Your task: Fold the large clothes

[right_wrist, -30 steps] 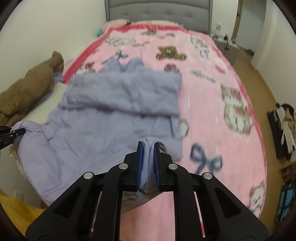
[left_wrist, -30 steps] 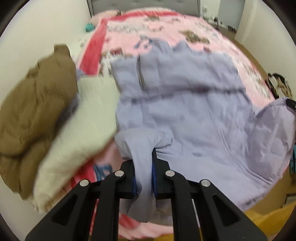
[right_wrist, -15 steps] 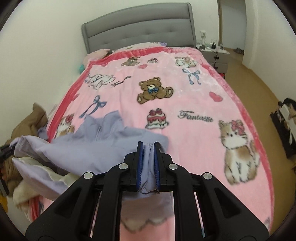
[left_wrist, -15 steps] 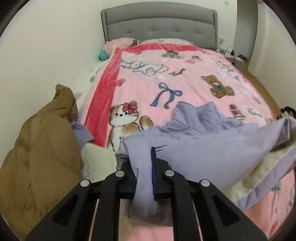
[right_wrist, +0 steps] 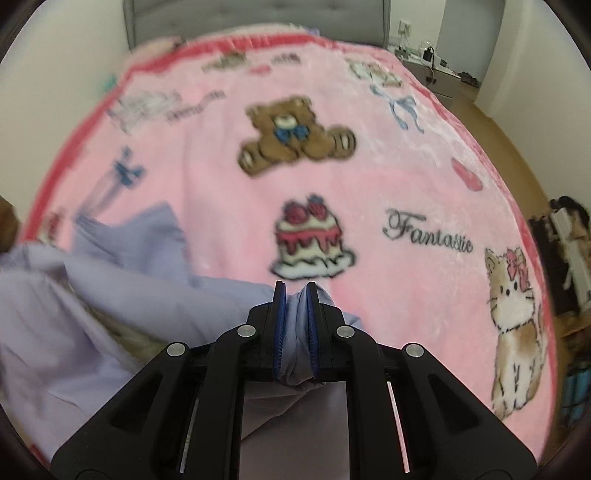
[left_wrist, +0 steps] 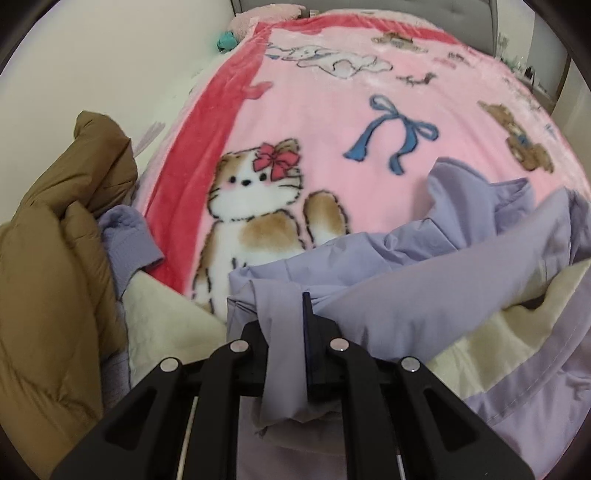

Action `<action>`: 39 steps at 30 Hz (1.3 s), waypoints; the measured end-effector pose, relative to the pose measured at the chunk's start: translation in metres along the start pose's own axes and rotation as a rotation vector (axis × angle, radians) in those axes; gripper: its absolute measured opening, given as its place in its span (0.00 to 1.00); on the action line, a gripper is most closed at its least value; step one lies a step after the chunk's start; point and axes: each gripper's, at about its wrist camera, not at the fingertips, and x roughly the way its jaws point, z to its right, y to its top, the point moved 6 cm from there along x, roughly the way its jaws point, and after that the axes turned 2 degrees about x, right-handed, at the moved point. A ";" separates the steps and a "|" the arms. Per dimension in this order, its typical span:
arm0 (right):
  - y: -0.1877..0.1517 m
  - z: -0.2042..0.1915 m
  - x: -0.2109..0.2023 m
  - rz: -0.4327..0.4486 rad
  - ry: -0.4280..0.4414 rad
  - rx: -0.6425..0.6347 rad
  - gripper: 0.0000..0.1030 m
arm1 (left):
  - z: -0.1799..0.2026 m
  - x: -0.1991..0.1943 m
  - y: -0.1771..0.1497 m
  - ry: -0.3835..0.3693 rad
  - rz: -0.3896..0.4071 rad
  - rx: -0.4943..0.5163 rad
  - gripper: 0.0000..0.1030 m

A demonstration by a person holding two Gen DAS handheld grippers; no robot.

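A lilac jacket (left_wrist: 436,273) with a cream fleece lining lies across the near end of a pink cartoon blanket (left_wrist: 332,122). My left gripper (left_wrist: 286,306) is shut on a bunched edge of the jacket, which hangs down between its fingers. In the right wrist view the same lilac jacket (right_wrist: 92,295) spreads to the left. There my right gripper (right_wrist: 295,295) is shut on another fold of it, just in front of the printed cake. The jacket is doubled over, lining showing at the right of the left wrist view.
A brown puffy coat (left_wrist: 55,258) is heaped at the bed's left edge, with a cream garment (left_wrist: 166,325) and a lilac cuff (left_wrist: 125,236) beside it. A grey headboard (right_wrist: 258,14) stands at the far end. Right of the bed are wooden floor (right_wrist: 517,147) and a nightstand (right_wrist: 436,77).
Both grippers carried the jacket's near edge forward over the bed and lower. The jacket, spread flat a second ago, now lies doubled over with its cream lining showing.
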 end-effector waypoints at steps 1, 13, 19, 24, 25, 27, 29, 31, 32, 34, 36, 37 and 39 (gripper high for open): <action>-0.003 0.001 0.008 -0.016 -0.019 0.007 0.14 | 0.003 0.005 0.002 0.009 -0.002 0.007 0.11; 0.025 -0.012 -0.096 0.272 0.199 -0.155 0.84 | 0.002 0.017 0.004 -0.049 -0.028 -0.058 0.14; -0.010 -0.136 -0.095 0.097 0.397 -0.653 0.72 | -0.003 0.006 -0.002 -0.108 0.034 -0.091 0.16; -0.059 -0.195 -0.038 -0.045 0.239 -0.896 0.30 | -0.014 -0.009 0.004 -0.199 0.046 -0.119 0.22; -0.059 -0.197 -0.029 -0.058 0.236 -0.876 0.25 | -0.016 -0.013 0.005 -0.216 0.055 -0.122 0.24; -0.055 -0.197 -0.020 -0.057 0.237 -0.803 0.19 | -0.019 -0.026 0.008 -0.256 0.083 -0.119 0.33; -0.045 -0.192 -0.020 -0.044 0.244 -0.698 0.17 | -0.022 -0.040 0.007 -0.298 0.102 -0.110 0.41; -0.031 -0.187 -0.021 -0.032 0.251 -0.595 0.17 | -0.027 -0.053 0.001 -0.326 0.143 -0.109 0.51; -0.027 -0.187 -0.019 -0.036 0.250 -0.573 0.17 | -0.030 -0.057 -0.003 -0.316 0.166 -0.109 0.65; -0.023 -0.190 -0.011 -0.040 0.212 -0.559 0.17 | -0.040 -0.067 -0.012 -0.274 0.218 -0.104 0.75; -0.025 -0.195 0.002 -0.061 0.171 -0.568 0.17 | -0.042 -0.069 -0.029 -0.265 0.208 -0.060 0.75; -0.027 -0.196 0.007 -0.073 0.150 -0.568 0.17 | -0.042 -0.065 -0.038 -0.233 0.184 -0.041 0.75; -0.031 -0.197 0.021 -0.097 0.108 -0.568 0.18 | -0.042 -0.052 -0.057 -0.193 0.126 -0.002 0.75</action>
